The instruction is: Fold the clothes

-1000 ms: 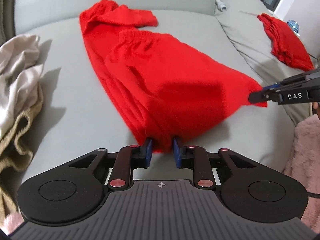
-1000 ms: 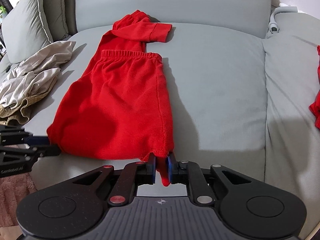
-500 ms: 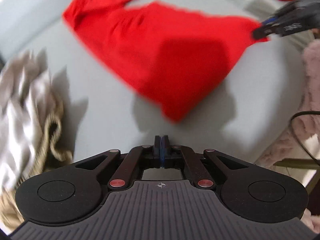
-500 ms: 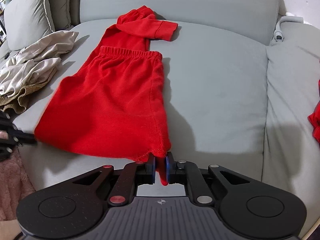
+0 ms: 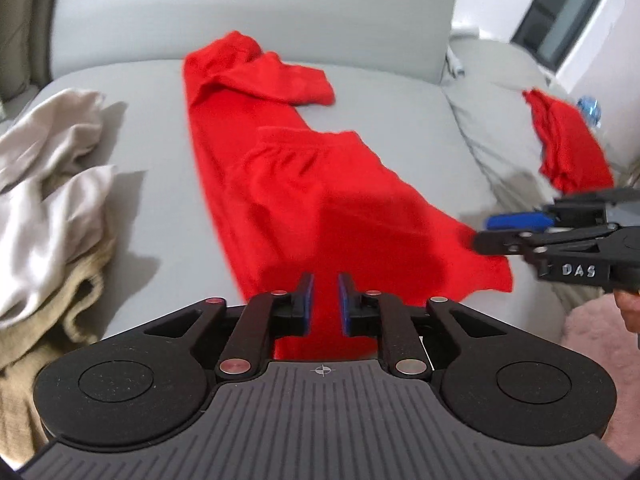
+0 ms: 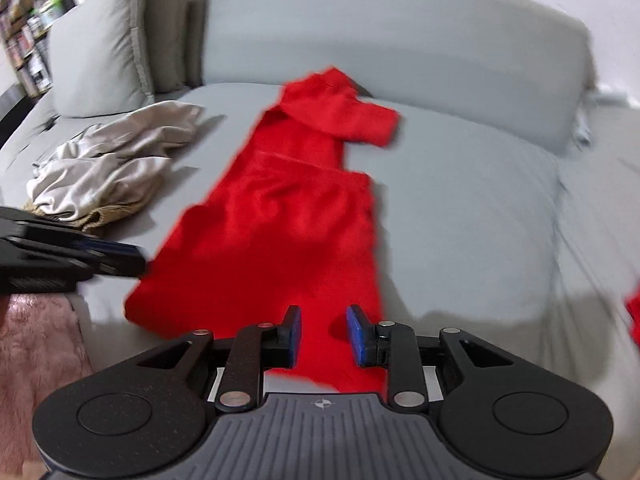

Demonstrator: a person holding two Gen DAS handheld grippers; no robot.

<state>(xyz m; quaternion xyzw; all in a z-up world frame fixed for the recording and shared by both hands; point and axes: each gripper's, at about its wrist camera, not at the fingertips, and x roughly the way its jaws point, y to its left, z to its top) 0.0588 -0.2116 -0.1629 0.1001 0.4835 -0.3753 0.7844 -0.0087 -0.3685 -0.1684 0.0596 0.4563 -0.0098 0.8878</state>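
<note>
Red shorts [image 5: 320,200] [image 6: 280,232] with an elastic waistband lie flat on the grey sofa seat [image 5: 400,120] [image 6: 460,200], on top of a second red garment [image 5: 256,76] [image 6: 340,108] that reaches toward the backrest. My left gripper [image 5: 325,284] hangs over the shorts' near left hem, its jaws opening. The cloth shows in the gap but the pads do not press it. My right gripper [image 6: 324,320] hangs over the near right hem, jaws also opening, nothing pinched. Each gripper also shows in the other's view: the right gripper [image 5: 484,232], the left gripper [image 6: 140,258].
A heap of cream and beige clothes [image 5: 48,184] [image 6: 108,168] sits on the seat left of the shorts. Another red garment [image 5: 568,148] lies on the right cushion. A grey cushion [image 6: 100,52] leans at the back left. A pink fluffy rug [image 6: 36,340] lies below the sofa's front edge.
Both grippers have let go of the shorts' near hem. The left, shut and empty half a second ago, now has its jaws apart; the right released the hem and its jaws parted. Both rose slightly.
</note>
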